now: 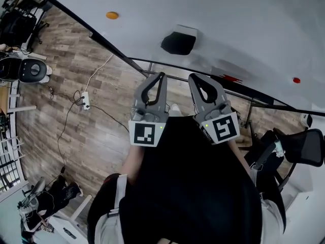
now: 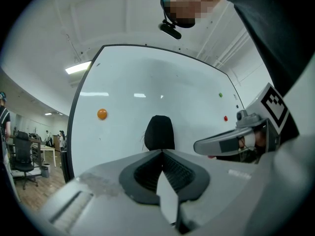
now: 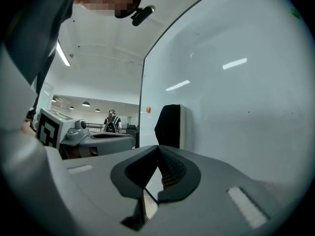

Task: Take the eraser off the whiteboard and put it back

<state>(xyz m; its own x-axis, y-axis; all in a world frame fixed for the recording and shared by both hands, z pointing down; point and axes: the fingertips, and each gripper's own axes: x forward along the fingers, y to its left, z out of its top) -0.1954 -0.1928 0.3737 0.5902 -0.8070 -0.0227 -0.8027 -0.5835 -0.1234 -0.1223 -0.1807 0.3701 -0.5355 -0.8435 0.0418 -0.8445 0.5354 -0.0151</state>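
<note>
In the head view, the left gripper (image 1: pixel 161 76) and the right gripper (image 1: pixel 193 78) are held side by side and pointed at the whiteboard (image 1: pixel 238 19). The black eraser (image 1: pixel 179 42) is seen stuck to the board just beyond their tips. In the left gripper view, the jaws are clenched on nothing, with the eraser framed right above them. In the right gripper view, the jaws are likewise pressed together and empty, and the eraser is seen on the board ahead.

The eraser (image 1: pixel 179 42) is a black block with a white backing, stuck flat on the whiteboard (image 1: pixel 238 19). It clings upright, well in from the board's dark frame.
</note>
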